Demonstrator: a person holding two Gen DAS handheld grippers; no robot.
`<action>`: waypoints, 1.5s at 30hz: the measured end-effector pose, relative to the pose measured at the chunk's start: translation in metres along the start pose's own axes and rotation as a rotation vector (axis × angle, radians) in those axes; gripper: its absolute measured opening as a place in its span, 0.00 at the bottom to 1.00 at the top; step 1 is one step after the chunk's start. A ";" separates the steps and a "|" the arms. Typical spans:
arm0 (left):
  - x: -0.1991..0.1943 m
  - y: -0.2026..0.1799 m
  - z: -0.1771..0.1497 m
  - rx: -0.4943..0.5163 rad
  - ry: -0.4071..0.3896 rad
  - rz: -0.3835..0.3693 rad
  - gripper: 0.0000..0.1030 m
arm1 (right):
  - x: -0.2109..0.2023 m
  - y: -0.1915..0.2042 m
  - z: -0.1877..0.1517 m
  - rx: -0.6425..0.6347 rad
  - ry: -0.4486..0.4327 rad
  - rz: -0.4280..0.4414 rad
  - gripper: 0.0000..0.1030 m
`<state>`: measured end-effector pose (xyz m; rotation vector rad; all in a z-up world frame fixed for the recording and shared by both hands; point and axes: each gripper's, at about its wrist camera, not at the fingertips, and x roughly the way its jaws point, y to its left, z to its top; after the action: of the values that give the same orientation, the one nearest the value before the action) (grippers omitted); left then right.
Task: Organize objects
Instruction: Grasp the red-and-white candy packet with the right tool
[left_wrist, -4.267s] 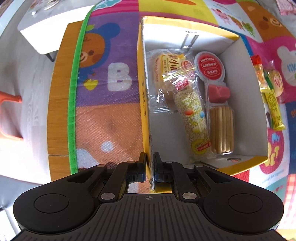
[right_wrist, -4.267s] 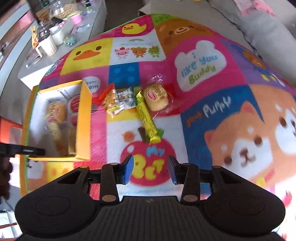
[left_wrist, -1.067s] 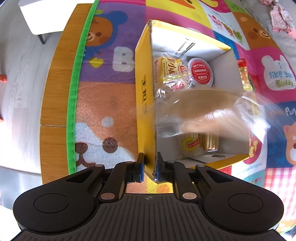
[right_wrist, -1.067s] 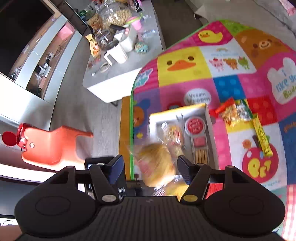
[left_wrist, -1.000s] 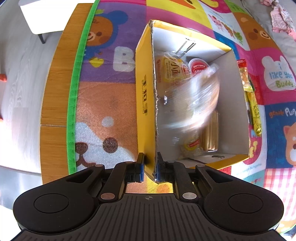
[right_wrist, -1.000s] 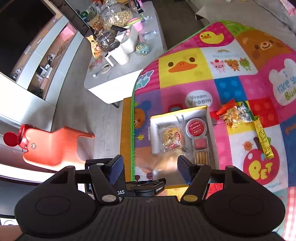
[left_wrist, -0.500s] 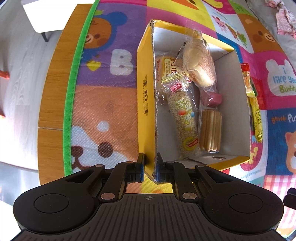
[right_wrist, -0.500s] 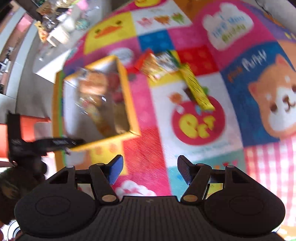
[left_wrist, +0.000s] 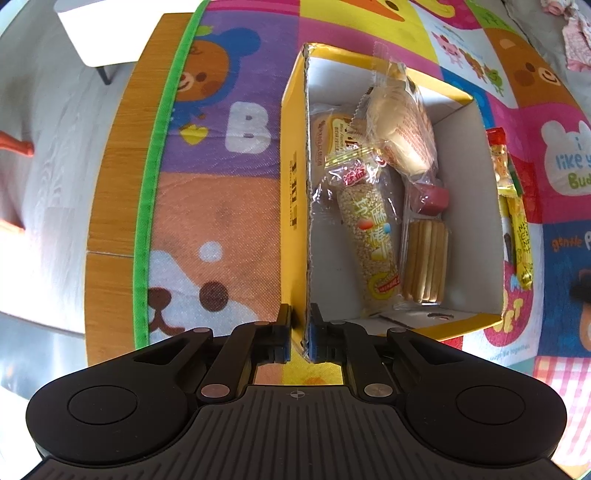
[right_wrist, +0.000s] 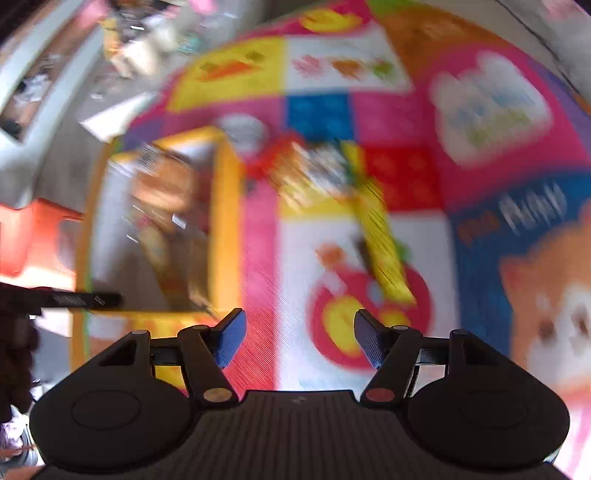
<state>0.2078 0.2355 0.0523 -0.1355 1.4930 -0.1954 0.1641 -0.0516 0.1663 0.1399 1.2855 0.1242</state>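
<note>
My left gripper (left_wrist: 298, 338) is shut on the near left wall of a yellow cardboard box (left_wrist: 295, 206) on a colourful play mat. Inside lie a wrapped bun (left_wrist: 400, 133), a sesame stick pack (left_wrist: 371, 243), a biscuit stick tray (left_wrist: 424, 266) and another bread pack (left_wrist: 332, 136). My right gripper (right_wrist: 298, 341) is open and empty above the mat; its view is blurred. A long yellow snack bar (right_wrist: 384, 243) and a small snack packet (right_wrist: 314, 173) lie on the mat right of the box (right_wrist: 225, 221). They also show in the left wrist view: the yellow bar (left_wrist: 521, 236).
The play mat (left_wrist: 221, 206) covers a wooden platform (left_wrist: 118, 129) with a green border. A white low table (left_wrist: 96, 29) stands beyond on grey floor. An orange plastic stool (right_wrist: 26, 236) is at the left.
The wrapped bun dropped from my right gripper into the box and now rests at its far end. My right gripper swung away over the mat toward the remaining snacks. The left gripper kept its hold.
</note>
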 end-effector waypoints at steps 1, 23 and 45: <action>0.000 0.000 0.000 -0.005 0.000 0.000 0.10 | 0.005 0.014 0.014 -0.044 -0.021 0.023 0.63; -0.001 0.011 0.004 -0.080 0.011 -0.040 0.11 | 0.043 -0.004 0.077 0.063 -0.059 0.049 0.47; -0.001 0.010 0.003 -0.120 0.016 -0.023 0.11 | 0.106 -0.025 0.096 -0.134 0.032 -0.014 0.48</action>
<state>0.2109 0.2451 0.0517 -0.2479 1.5199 -0.1253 0.2860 -0.0613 0.0881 0.0135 1.3061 0.2007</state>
